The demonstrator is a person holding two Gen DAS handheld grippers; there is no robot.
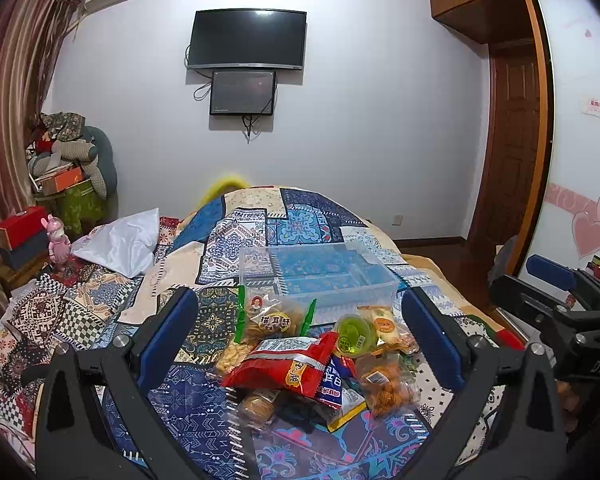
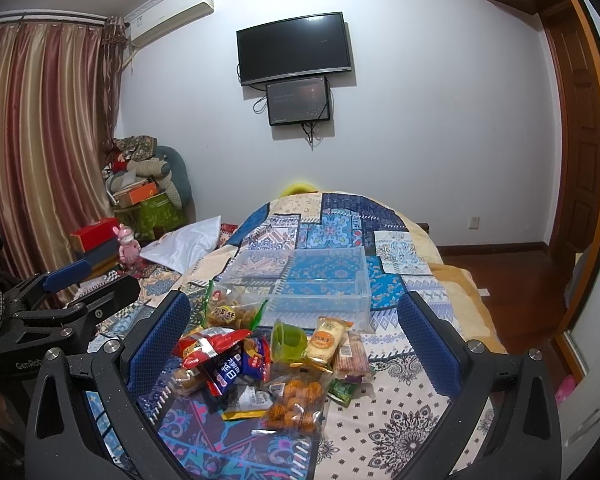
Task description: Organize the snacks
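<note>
Hovering above a patterned bed quilt [image 1: 228, 240], the left gripper [image 1: 300, 340] is held spread wide with nothing between its blue pads, and the right gripper [image 2: 292, 344] is likewise released and empty. A heap of snacks [image 1: 312, 364] is seen at the lower centre of both views, lying on the quilt just in front of a clear plastic bin [image 1: 320, 276], which appears empty. Within the heap, a red packet [image 1: 284, 364] is draped over a blue-and-white packet [image 1: 334, 384], a green jelly cup [image 1: 354, 334] is propped against a pale wrapped cake [image 2: 326, 340], and a clear bag of orange puffs [image 2: 296, 400] lies nearest the lower edge.

No item is judged to have been moved into the bin yet. Trouble could be expected from the overlap: if the red packet is pinched, a neighbouring wrapper may be caught with it and dropped short of the bin. The slick film may slip from the pads, the puffs may be crushed by a hard squeeze, and the light bin may be pushed away on the soft bedding.
</note>
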